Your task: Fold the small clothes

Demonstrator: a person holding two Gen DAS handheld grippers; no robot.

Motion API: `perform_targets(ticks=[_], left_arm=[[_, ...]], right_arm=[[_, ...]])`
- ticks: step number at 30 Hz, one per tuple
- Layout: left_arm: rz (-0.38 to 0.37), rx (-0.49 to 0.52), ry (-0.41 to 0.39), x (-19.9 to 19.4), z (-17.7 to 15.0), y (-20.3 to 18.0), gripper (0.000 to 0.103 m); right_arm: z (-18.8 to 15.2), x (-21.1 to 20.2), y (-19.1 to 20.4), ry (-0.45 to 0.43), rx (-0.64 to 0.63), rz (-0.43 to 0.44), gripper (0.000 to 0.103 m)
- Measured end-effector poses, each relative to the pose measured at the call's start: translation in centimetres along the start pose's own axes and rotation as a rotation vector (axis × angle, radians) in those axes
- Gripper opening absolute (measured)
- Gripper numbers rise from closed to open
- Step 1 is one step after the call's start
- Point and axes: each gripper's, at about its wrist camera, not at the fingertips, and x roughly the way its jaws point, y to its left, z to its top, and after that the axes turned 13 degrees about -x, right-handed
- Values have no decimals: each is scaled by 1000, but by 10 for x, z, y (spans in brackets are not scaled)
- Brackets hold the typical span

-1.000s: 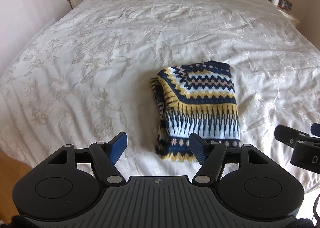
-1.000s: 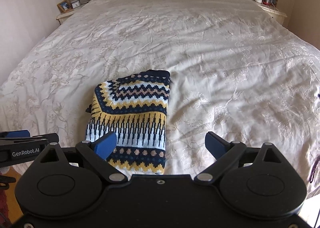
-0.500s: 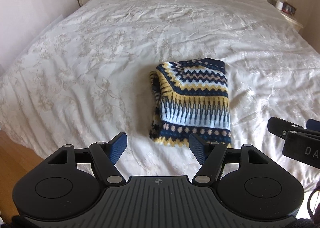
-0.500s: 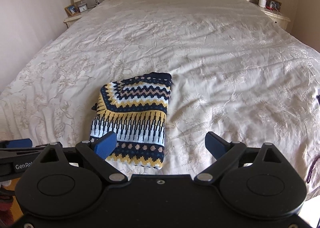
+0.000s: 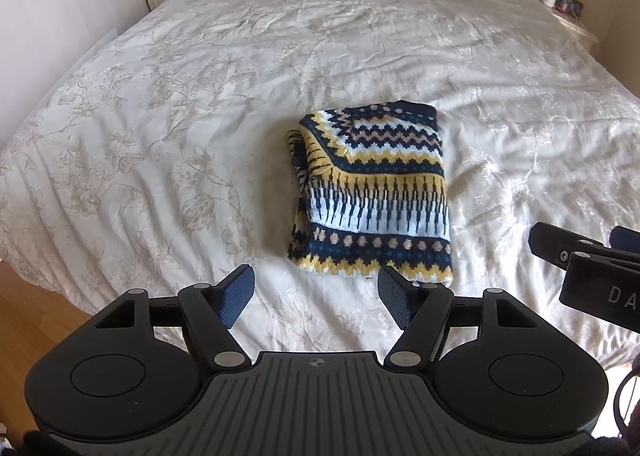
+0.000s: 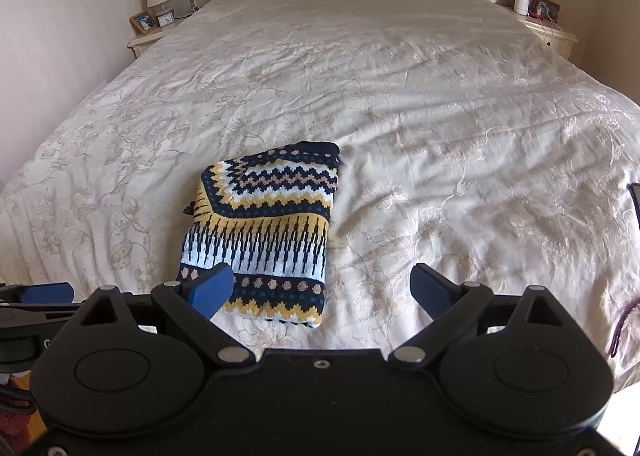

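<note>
Patterned knit sweater [image 5: 374, 196] folded into neat rectangle: navy, yellow, white and tan zigzag bands, dotted border at near hem (left edge shows stacked layers). Lies flat on cream floral bedspread [image 5: 160, 128], near foot of bed, toward middle. Left claw [image 5: 316, 294] released, nothing between pads, short of sweater's near edge. Right claw [image 6: 322, 290] released, empty, hovering over near hem.
</note>
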Motion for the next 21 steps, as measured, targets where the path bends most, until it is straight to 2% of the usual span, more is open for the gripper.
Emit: perform_targets(ticks=[21], left_arm=[[3,8,23,5,3,6,67]], right_arm=[[0,3,8,24,3,-22,95]])
